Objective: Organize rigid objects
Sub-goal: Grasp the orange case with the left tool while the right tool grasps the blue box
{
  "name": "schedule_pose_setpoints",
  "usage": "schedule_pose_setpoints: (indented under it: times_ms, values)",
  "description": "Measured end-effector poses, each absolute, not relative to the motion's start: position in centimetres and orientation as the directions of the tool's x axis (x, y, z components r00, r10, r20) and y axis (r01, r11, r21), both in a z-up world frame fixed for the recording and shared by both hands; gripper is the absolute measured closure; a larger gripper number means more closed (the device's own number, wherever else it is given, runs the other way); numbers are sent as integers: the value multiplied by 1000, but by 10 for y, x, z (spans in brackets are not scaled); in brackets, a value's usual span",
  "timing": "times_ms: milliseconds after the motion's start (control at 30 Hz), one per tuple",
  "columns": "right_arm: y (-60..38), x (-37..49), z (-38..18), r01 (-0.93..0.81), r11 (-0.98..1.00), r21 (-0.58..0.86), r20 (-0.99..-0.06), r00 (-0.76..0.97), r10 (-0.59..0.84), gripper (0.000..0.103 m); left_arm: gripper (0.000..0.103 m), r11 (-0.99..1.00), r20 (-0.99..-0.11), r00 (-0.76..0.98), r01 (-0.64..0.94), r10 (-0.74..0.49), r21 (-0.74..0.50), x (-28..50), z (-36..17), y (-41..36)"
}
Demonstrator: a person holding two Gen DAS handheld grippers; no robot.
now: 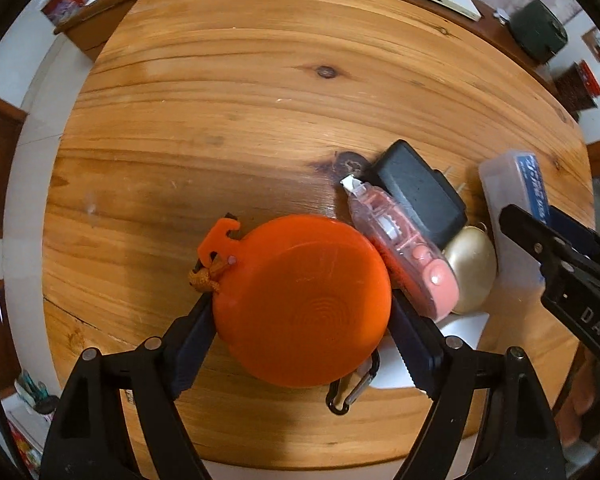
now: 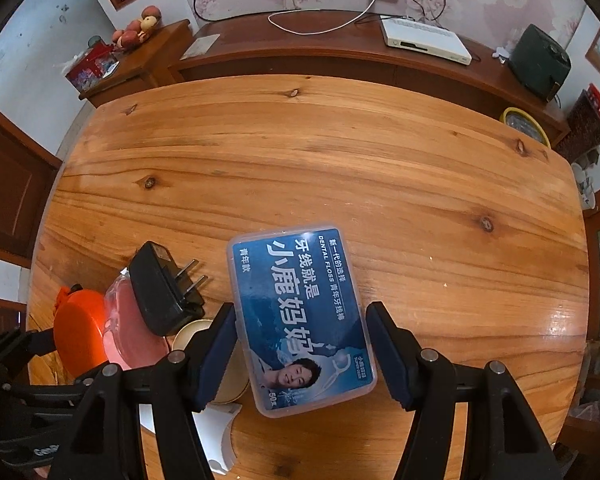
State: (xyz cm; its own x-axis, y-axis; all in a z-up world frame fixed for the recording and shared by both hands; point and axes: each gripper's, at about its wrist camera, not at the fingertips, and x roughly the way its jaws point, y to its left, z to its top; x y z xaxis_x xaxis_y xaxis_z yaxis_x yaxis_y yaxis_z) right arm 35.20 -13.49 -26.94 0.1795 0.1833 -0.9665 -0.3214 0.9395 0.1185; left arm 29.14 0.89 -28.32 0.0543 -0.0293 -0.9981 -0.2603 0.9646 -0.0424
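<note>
My left gripper point(image 1: 302, 312) is shut on an orange round case point(image 1: 304, 304) with a cord and a carabiner point(image 1: 350, 386), low over the wooden table point(image 1: 260, 100). Right of it lie a pink correction tape point(image 1: 404, 248), a black plug adapter point(image 1: 420, 196), a gold oval case point(image 1: 470, 272) and a white piece point(image 1: 456, 340). My right gripper point(image 2: 300, 340) is open, its fingers on either side of a clear dental floss box point(image 2: 300, 320) with a blue label, lying flat; the left finger touches it and the right finger stands slightly apart. The adapter point(image 2: 164, 292) and orange case point(image 2: 80, 332) show left.
A dark wooden sideboard point(image 2: 340, 60) stands beyond the table's far edge with a white set-top box point(image 2: 424, 40), cables and a dark speaker point(image 2: 540, 60). A small side table with fruit point(image 2: 140, 28) is at the far left. The table's far half is bare wood point(image 2: 300, 160).
</note>
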Motion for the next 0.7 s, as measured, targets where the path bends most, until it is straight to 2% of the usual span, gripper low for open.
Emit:
schedule_pose_setpoints:
  times_ms: [233, 467, 700]
  values:
    - [-128, 348, -270, -321, 943, 90, -969, 192, 158, 37, 18, 957, -996, 61, -288, 59, 39, 285, -294, -5]
    - [-121, 344, -271, -304, 952, 45, -972, 205, 112, 38, 21, 964, -995, 85, -264, 55, 30, 280, -290, -11]
    - [-127, 332, -255, -297, 949, 101, -963, 209, 168, 39, 22, 963, -992, 119, -270, 40, 7, 268, -272, 12]
